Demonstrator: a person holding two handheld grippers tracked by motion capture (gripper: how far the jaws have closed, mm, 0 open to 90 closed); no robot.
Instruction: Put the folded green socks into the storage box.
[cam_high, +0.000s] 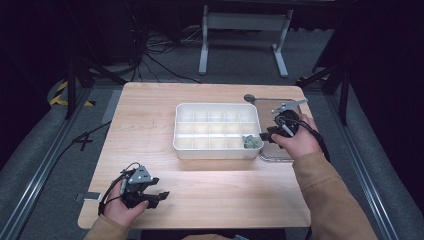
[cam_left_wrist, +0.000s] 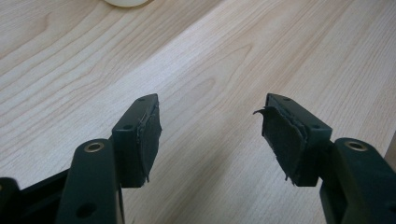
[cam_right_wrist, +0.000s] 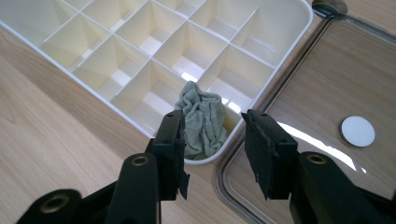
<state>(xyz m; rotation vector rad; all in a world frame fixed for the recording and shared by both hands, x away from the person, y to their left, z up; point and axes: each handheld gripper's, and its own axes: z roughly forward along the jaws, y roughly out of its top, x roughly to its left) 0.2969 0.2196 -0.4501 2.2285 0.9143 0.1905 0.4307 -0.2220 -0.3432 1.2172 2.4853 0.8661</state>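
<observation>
Hovering open and empty just above the crumpled cloth (cam_right_wrist: 201, 120) in the tray's (cam_right_wrist: 46, 60) corner compartment, the right tongs (cam_right_wrist: 212, 149) match the open left tongs (cam_left_wrist: 210, 135).

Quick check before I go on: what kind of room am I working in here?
Most likely a lab or recording workspace, not a home: a bare wooden table on grey carpet, loose cables trailing across the floor behind it, and a metal stand against a dark backdrop.

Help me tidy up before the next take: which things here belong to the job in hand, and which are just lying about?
In the job: grey-green cloth, white divided tray, right gripper.
Lying about: clear lid, round disc, left gripper.
</observation>
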